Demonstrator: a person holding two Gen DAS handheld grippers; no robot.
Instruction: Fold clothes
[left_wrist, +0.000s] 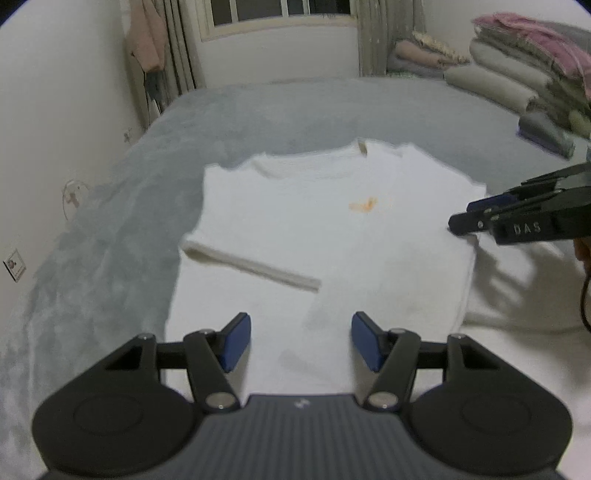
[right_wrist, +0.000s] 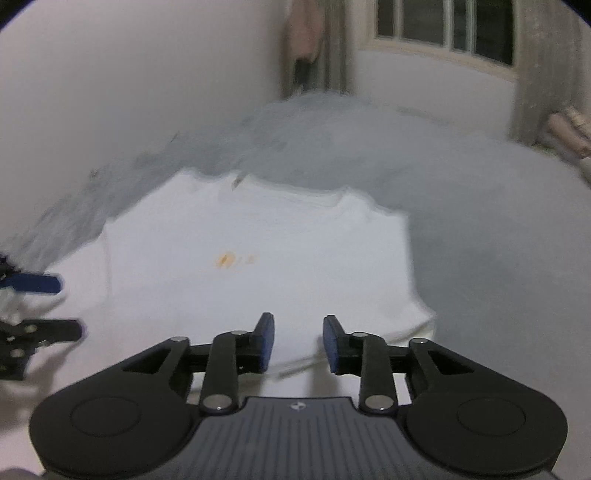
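Note:
A white T-shirt (left_wrist: 314, 229) with a small orange mark (left_wrist: 364, 205) lies flat on the grey bedspread (left_wrist: 258, 110), collar at the far end. Its left sleeve (left_wrist: 251, 267) is folded inward across the body. My left gripper (left_wrist: 301, 341) hovers over the shirt's near hem, open, with nothing between its blue pads. My right gripper (left_wrist: 465, 221) reaches in from the right at the shirt's right edge. In the right wrist view the T-shirt (right_wrist: 277, 258) fills the middle and my right gripper (right_wrist: 298, 343) stands narrowly open above its near corner, holding nothing. My left gripper (right_wrist: 55, 306) shows at the left edge.
A pile of folded blankets and pillows (left_wrist: 535, 74) sits at the far right of the bed. A wall (left_wrist: 55, 110) runs along the bed's left side. A window (left_wrist: 280, 11) and curtains (left_wrist: 181, 44) stand behind. A black cable (left_wrist: 585, 306) hangs at the right.

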